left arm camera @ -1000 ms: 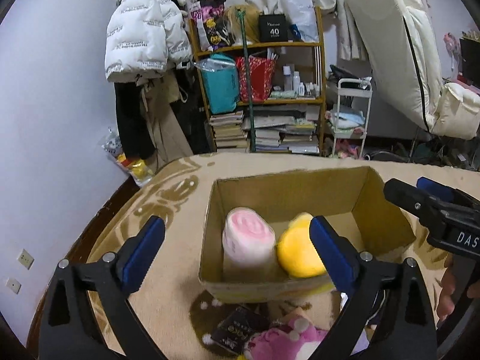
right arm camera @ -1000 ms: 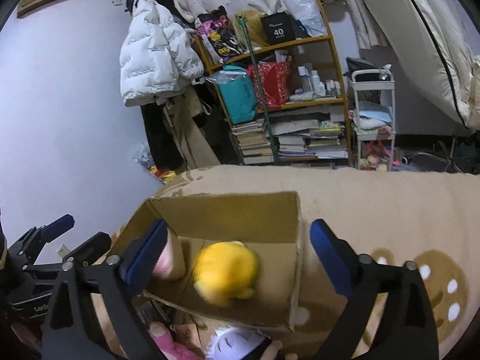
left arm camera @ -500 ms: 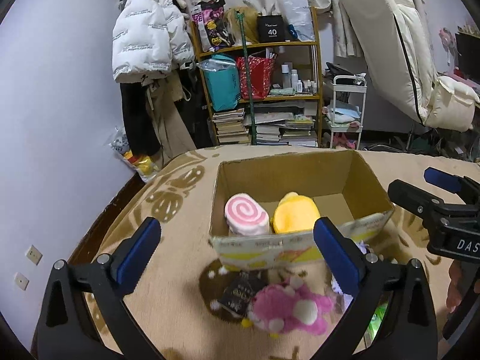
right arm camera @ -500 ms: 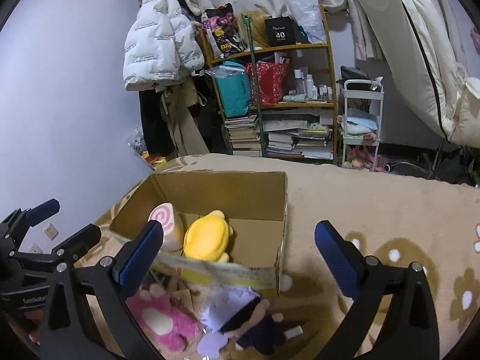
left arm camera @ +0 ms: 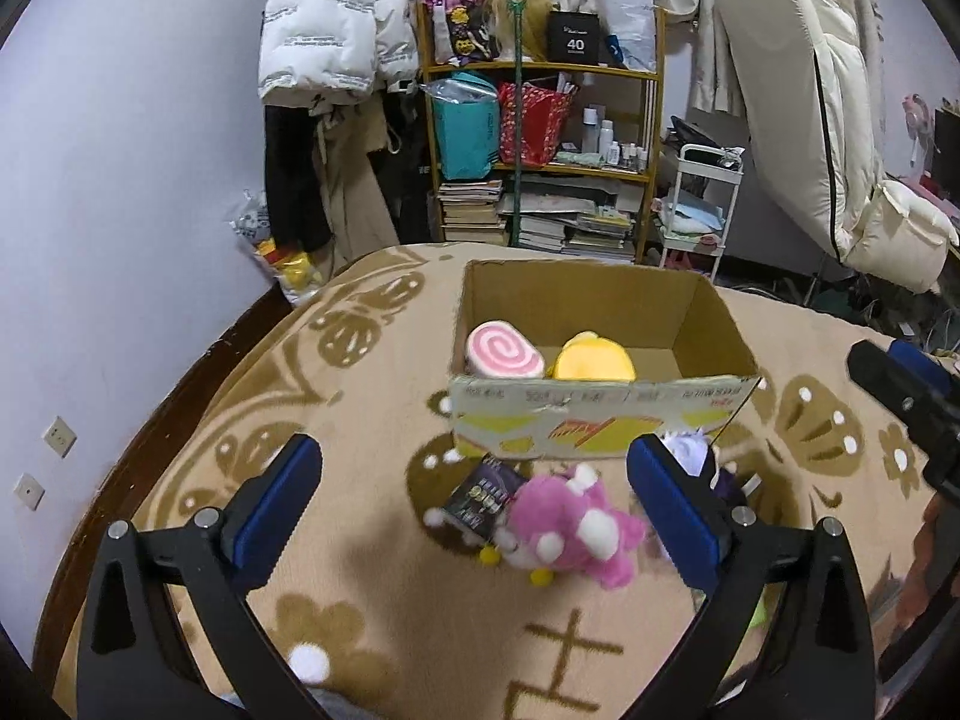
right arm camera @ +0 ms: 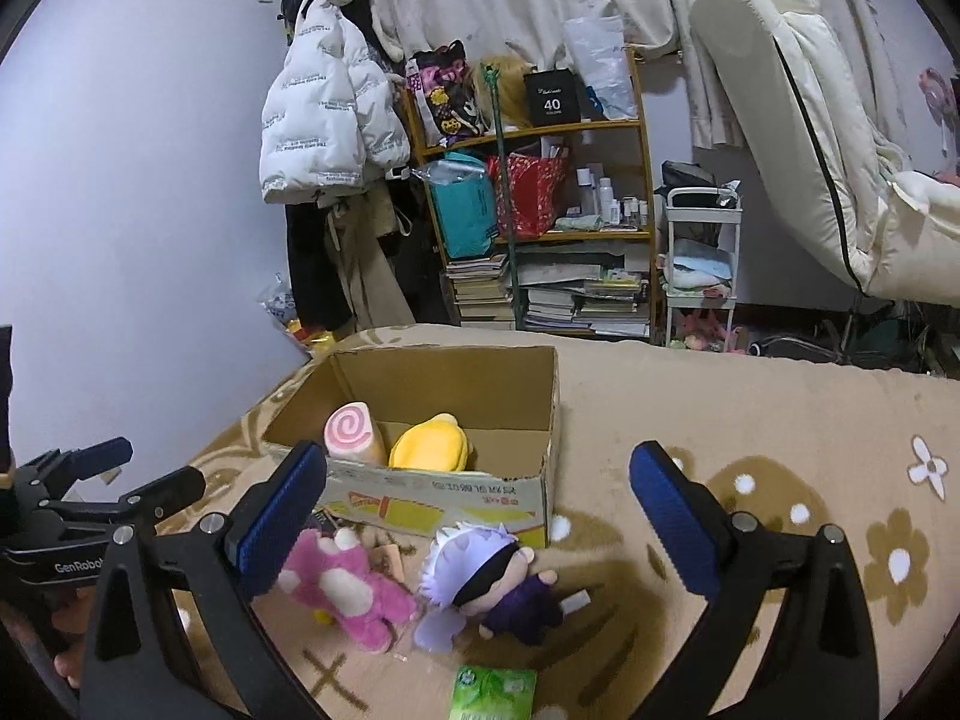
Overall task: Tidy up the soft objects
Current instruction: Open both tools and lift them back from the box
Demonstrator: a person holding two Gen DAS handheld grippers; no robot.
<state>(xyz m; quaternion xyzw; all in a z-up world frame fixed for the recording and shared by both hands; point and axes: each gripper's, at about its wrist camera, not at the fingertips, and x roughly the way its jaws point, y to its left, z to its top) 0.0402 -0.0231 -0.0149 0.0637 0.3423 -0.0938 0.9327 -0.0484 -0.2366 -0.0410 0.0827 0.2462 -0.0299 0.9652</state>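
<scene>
An open cardboard box (left arm camera: 600,426) (right arm camera: 444,498) stands on the tan patterned blanket. Inside it sit a pink swirl roll plush (left arm camera: 504,351) (right arm camera: 351,432) and a yellow plush (left arm camera: 594,360) (right arm camera: 429,450). In front of the box lie a pink plush (left arm camera: 570,531) (right arm camera: 342,588) and a white-haired doll in purple (right arm camera: 498,576), partly hidden in the left wrist view (left arm camera: 690,450). My left gripper (left arm camera: 474,522) is open and empty, pulled back above the pink plush. My right gripper (right arm camera: 477,522) is open and empty above the doll.
A dark card packet (left arm camera: 483,492) lies beside the pink plush. A green tissue pack (right arm camera: 495,693) lies at the blanket's near edge. Behind the bed stand a cluttered shelf (left arm camera: 540,150), hung coats (left arm camera: 330,48), a white cart (left arm camera: 699,204) and a leaning mattress (left arm camera: 798,138).
Both grippers have pulled back and up from the box. The pink plush and the doll in front of the box have come fully into view. Both grippers stay open.
</scene>
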